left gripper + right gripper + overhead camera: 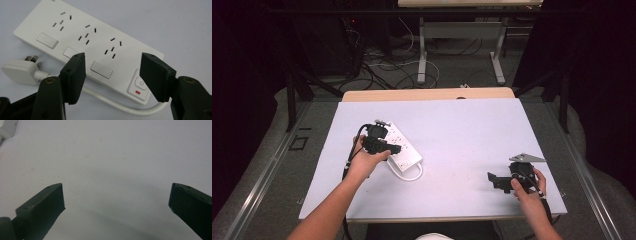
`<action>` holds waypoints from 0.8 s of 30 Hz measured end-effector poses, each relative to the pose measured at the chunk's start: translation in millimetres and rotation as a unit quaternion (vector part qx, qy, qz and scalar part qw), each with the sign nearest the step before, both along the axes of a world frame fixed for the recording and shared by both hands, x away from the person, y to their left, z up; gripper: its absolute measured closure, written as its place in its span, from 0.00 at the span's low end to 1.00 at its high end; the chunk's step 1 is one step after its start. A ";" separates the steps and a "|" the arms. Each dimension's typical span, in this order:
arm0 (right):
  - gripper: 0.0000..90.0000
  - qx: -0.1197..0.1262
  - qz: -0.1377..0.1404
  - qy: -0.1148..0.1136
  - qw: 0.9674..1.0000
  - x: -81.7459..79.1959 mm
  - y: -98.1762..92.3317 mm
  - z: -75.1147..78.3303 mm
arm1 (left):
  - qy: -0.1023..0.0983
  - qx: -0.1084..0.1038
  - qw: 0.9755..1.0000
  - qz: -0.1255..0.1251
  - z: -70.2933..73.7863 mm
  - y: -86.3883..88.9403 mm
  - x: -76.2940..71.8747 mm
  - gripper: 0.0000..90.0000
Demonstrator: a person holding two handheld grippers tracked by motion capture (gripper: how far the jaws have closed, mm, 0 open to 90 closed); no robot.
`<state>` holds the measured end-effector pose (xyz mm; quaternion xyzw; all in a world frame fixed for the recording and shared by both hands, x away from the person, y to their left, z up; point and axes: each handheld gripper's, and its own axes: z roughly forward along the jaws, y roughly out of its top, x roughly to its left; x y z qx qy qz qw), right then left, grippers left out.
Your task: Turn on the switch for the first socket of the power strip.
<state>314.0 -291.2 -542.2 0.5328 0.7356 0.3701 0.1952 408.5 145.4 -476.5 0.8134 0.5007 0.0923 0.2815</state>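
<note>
left gripper view has the left gripper (113, 75) with jaws apart, empty, above the power strip (85, 45) near the table's (472, 125) left edge. rigid, light, smooth plastic, probably slippery: best pinched across its narrow width. right gripper (116, 200) gapes idle.

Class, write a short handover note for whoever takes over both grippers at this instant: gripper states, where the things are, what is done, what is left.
Left gripper: open, hovering over the white power strip, nothing between its jaws.
Right gripper: open, over the bare white table, holding nothing.
Power strip lies flat at the table's left; its plug lies unplugged beside it, cable looping round the end.
Done: nothing visibly.
Left: probably gripping the strip or pressing its switches.
</note>
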 end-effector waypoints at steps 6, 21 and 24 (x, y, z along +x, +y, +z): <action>0.00 0.004 -0.004 0.001 1.000 -0.7 0.3 0.3 | -0.014 -0.009 1.000 -0.007 6.2 9.0 -4.4 0.40; 0.00 0.001 -0.002 -0.003 1.000 -0.5 -0.1 0.3 | -0.041 -0.024 0.999 0.002 14.7 30.9 -16.0 0.31; 0.00 0.002 -0.002 -0.002 1.000 -0.8 0.1 0.4 | -0.041 -0.034 0.999 0.006 15.8 37.0 -18.4 0.30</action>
